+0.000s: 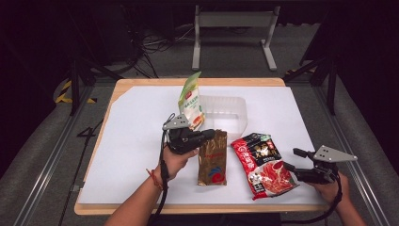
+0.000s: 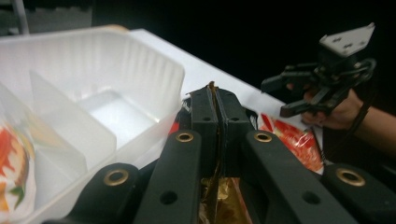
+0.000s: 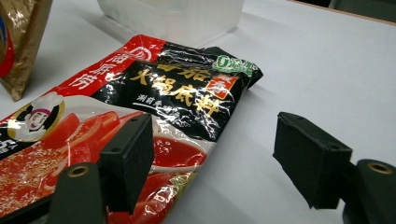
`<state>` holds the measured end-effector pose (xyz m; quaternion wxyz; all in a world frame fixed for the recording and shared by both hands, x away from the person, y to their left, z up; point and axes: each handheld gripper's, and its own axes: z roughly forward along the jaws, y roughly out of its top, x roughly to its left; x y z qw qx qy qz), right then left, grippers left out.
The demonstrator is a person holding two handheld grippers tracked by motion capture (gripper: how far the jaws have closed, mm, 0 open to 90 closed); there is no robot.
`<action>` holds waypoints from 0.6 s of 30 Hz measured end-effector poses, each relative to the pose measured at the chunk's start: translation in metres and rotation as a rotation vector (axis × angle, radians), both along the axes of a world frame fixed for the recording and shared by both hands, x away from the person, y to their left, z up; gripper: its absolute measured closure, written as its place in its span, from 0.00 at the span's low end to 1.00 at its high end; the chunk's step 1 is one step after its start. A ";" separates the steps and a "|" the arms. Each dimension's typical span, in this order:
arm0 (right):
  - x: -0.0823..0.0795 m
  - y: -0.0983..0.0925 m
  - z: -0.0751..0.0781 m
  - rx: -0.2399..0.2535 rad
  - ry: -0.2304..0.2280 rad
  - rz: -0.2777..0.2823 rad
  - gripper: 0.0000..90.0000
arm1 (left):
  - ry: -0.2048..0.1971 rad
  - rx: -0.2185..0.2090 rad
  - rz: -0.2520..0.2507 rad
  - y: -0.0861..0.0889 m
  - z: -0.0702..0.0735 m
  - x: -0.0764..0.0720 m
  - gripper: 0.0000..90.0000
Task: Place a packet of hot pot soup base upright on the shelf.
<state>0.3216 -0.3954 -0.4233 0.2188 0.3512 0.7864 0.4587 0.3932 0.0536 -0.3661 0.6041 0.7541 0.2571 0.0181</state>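
while clamping gold pouch [image 1: 212, 159], left gripper [image 1: 210, 135] level

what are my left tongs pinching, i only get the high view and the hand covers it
Observer: The left tongs are shut on the top edge of the gold packet; a thin gold strip sticks up between the pads in the left gripper view.
Operator: anything in the tub yet
Observer: The clear tub has dividers inside, and a printed packet sits in its near compartment.
Operator: and the right tongs
Observer: The right tongs are open, with one pad over the red sauce packet and the other over the bare white table.
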 end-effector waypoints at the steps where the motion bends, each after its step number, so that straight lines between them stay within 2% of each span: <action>1: 0.000 -0.001 0.000 0.002 -0.001 -0.003 0.33 | -0.002 -0.015 0.006 0.001 0.003 -0.001 0.97; 12: -0.001 -0.002 0.002 0.005 -0.009 -0.010 0.32 | -0.042 -0.070 0.027 0.010 0.020 -0.009 0.98; 18: 0.001 0.000 0.001 0.005 -0.005 -0.006 0.32 | -0.064 -0.129 0.061 0.016 0.032 -0.008 0.98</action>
